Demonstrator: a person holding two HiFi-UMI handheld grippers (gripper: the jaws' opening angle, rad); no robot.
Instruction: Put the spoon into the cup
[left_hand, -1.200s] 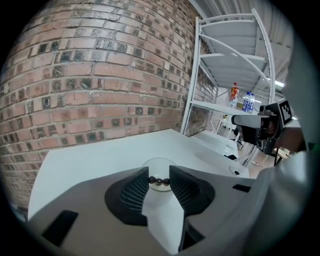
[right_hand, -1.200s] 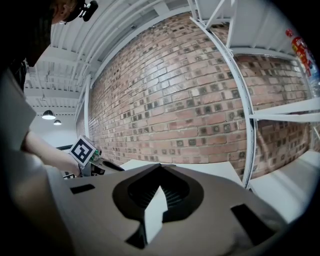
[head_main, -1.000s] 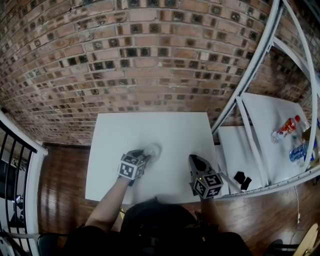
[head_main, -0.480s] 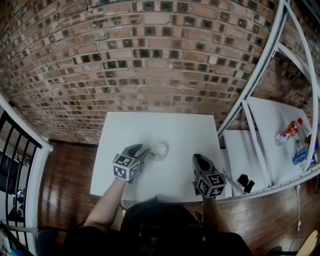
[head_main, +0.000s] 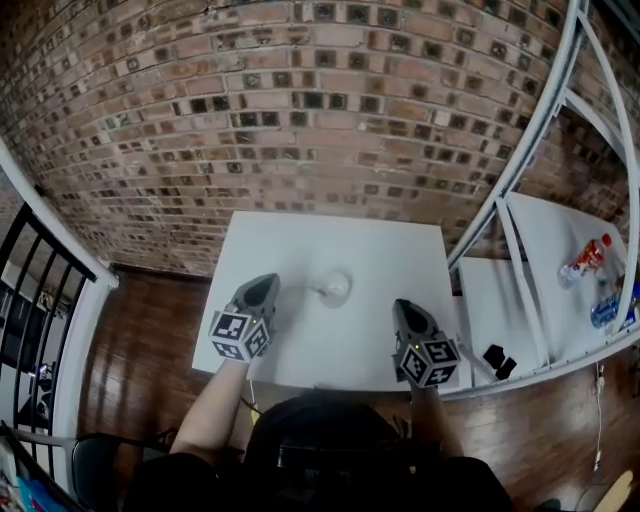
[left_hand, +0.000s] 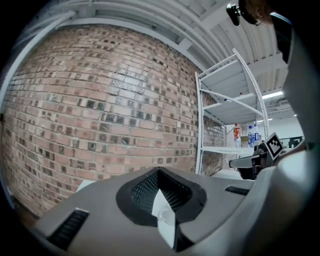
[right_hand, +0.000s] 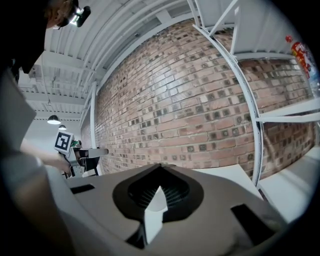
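A pale cup (head_main: 335, 288) stands near the middle of the white table (head_main: 300, 240), and a thin spoon handle (head_main: 312, 290) sticks out of it to the left. My left gripper (head_main: 264, 284) hangs left of the cup, clear of it, jaws shut and empty (left_hand: 159, 171). My right gripper (head_main: 408, 308) hovers at the table's front right, also apart from the cup. Its jaws meet with nothing between them (right_hand: 160, 169). Neither gripper view shows the cup; each shows the other gripper off to one side.
A brick wall (head_main: 300, 110) rises behind the table. A white metal shelf rack (head_main: 520, 200) stands to the right with bottles (head_main: 583, 256) and small black objects (head_main: 492, 358) on it. A black railing (head_main: 40, 300) runs along the left over the wooden floor.
The left gripper has pulled back from the cup, to the left and upward, leaving the spoon in the cup. The right gripper has shifted only slightly.
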